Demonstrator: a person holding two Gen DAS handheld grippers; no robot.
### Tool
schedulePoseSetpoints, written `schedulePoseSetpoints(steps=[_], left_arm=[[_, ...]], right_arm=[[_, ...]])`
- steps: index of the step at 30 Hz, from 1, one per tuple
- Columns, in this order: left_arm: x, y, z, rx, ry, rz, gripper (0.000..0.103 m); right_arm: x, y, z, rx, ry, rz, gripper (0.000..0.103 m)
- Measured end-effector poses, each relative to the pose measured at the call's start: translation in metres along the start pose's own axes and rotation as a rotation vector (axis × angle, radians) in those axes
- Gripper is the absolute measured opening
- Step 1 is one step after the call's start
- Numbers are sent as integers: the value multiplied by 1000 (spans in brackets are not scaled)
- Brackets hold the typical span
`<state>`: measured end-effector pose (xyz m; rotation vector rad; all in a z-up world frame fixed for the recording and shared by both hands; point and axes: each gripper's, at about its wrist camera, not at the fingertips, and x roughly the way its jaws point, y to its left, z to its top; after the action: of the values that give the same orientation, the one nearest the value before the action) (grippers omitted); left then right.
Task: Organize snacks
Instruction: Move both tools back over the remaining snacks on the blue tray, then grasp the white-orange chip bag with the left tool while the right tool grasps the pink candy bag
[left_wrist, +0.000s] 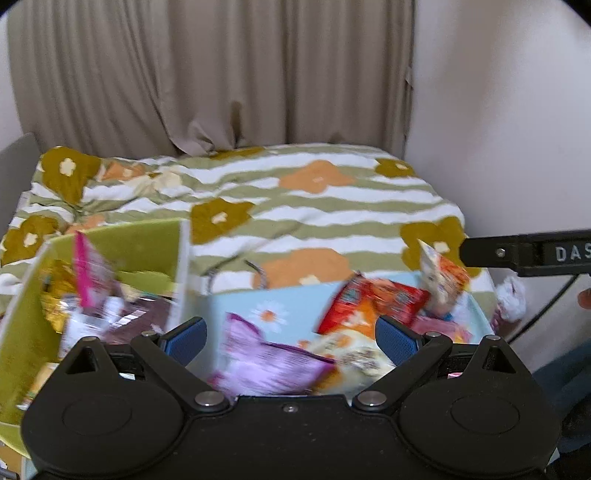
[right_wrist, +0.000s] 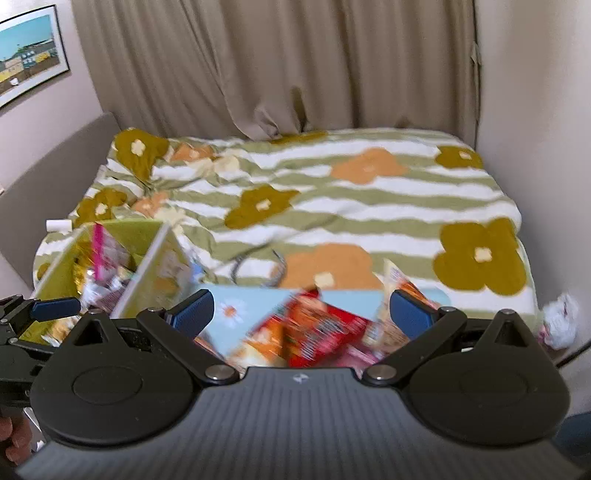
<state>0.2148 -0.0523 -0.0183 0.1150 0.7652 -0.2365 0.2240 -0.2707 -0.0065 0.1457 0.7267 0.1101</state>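
A light blue box (left_wrist: 258, 299) with a daisy print holds several snack packets: a purple one (left_wrist: 266, 365), a red-orange one (left_wrist: 373, 302) and a pale yellow one (left_wrist: 354, 354). A green box (left_wrist: 144, 243) to its left holds more packets, one with a pink strip (left_wrist: 83, 273). My left gripper (left_wrist: 291, 338) is open and empty just above the blue box. My right gripper (right_wrist: 301, 310) is open and empty over the same blue box (right_wrist: 255, 295), above the red packet (right_wrist: 317, 328). The green box (right_wrist: 147, 266) lies to its left.
Both boxes sit on a bed with a green-striped flower quilt (left_wrist: 295, 206). Beige curtains (left_wrist: 221, 74) hang behind it and a wall (left_wrist: 498, 129) bounds it on the right. A crumpled white wrapper (right_wrist: 561, 321) lies at the bed's right edge. A grey headboard (right_wrist: 55, 184) stands left.
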Motion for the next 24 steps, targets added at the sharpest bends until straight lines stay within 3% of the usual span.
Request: schedulePoseSetpoints(steps=[5,12,18,24], left_arm=[[22,-42,-6,65,41,-15,100],[72,-74,-12,198,110,-12,100],[114,-75,-16,241,197,7,99],[139,-66,-20,229,289,-24,98]], right_arm=[[13,-42,-16,82,69,-8,103],[40,-79,-37,217,146,-25,103],[66,-91,-52,306,199,-49,103],[91,-96,-64,410,248,-47,103]])
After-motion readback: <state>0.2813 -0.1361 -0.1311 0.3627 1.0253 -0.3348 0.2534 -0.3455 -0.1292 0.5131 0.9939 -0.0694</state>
